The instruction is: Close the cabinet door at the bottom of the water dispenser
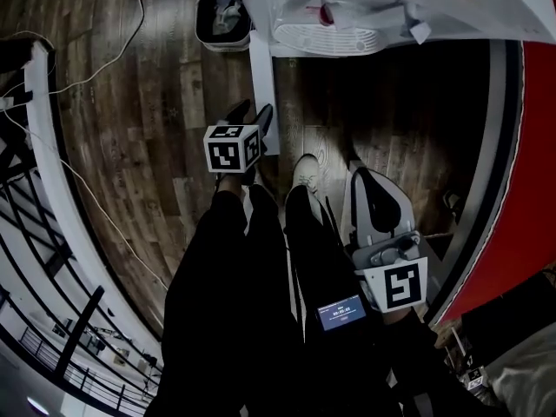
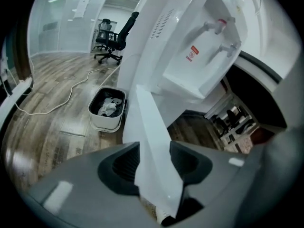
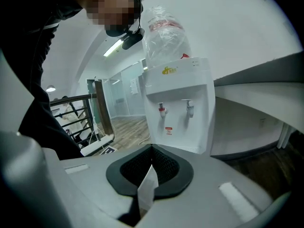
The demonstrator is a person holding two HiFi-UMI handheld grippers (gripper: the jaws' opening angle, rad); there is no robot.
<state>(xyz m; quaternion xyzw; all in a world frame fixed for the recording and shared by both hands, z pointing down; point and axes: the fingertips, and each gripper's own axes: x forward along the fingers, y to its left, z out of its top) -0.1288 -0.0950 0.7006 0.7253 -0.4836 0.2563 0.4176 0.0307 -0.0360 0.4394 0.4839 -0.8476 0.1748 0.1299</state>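
Observation:
The white water dispenser [image 1: 347, 16] [image 2: 199, 56] [image 3: 178, 103] stands ahead with two taps and a bottle on top. Its bottom cabinet door [image 1: 261, 85] [image 2: 152, 127] hangs open, a thin white panel seen edge-on, beside the dark cabinet opening [image 1: 391, 102]. My left gripper [image 1: 252, 115] [image 2: 154, 163] points down and straddles the door's free edge, open, with one black pad [image 2: 123, 167] on each side of the panel. My right gripper [image 1: 361, 175] [image 3: 152, 167] hangs lower right, away from the door. It is shut, with only a thin white sliver showing in the seam.
A small bin [image 1: 222, 20] [image 2: 107, 108] with crumpled waste sits on the wood floor left of the dispenser. White cables [image 1: 87, 189] trail across the floor beside a white rail [image 1: 52, 146]. A red panel [image 1: 521, 189] borders the right. The person's shoe [image 1: 306, 174] is just behind the door.

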